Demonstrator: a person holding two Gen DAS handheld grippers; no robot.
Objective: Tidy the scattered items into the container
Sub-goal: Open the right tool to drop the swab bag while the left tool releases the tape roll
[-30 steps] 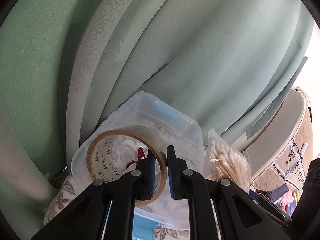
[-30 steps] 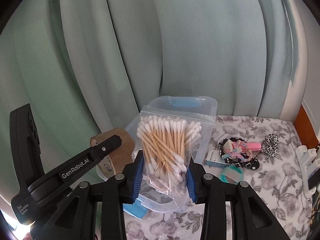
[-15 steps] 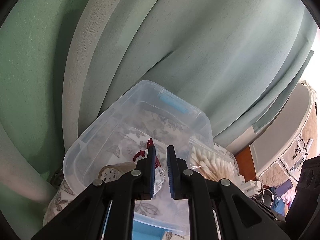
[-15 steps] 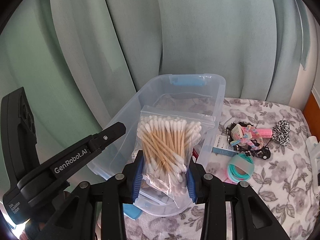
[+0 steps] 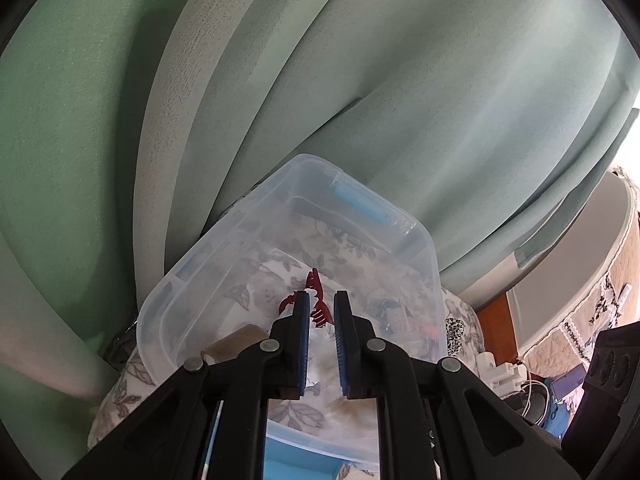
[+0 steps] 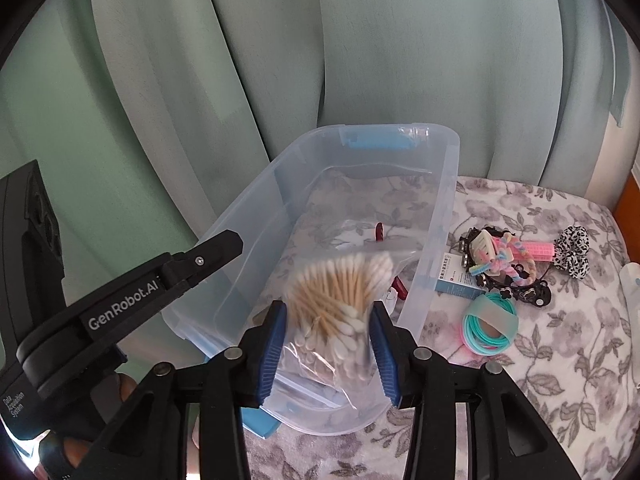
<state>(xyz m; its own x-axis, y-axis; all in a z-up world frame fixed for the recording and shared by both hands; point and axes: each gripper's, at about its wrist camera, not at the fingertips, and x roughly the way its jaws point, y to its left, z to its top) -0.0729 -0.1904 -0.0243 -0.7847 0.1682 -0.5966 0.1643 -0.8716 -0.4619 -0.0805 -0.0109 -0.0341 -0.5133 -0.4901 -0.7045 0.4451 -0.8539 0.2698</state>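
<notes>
A clear plastic bin (image 6: 436,216) stands on the flowered bedcover in front of a green curtain. My right gripper (image 6: 329,309) hangs over its near end with its jaws opening. A zip bag of cotton swabs (image 6: 340,292) is between the pads, blurred and slipping down into the bin. My left gripper (image 5: 320,300) is shut with nothing in it above the bin (image 5: 288,184), and it shows as a black arm (image 6: 224,246) in the right wrist view. A brown tape roll (image 5: 236,342) and a red hair claw (image 5: 314,280) lie in the bin.
Right of the bin lie a small blue-and-white box (image 6: 456,276), a heap of hair accessories (image 6: 504,256), teal hair ties (image 6: 490,328) and a black-and-white scrunchie (image 6: 574,252). A blue lid (image 6: 260,424) sits under the bin's near edge. The curtain (image 6: 400,60) hangs close behind.
The tape roll left my left gripper and now lies in the bin. My right gripper sank over the bin, its jaws widened, and the swab bag is sliding out.
</notes>
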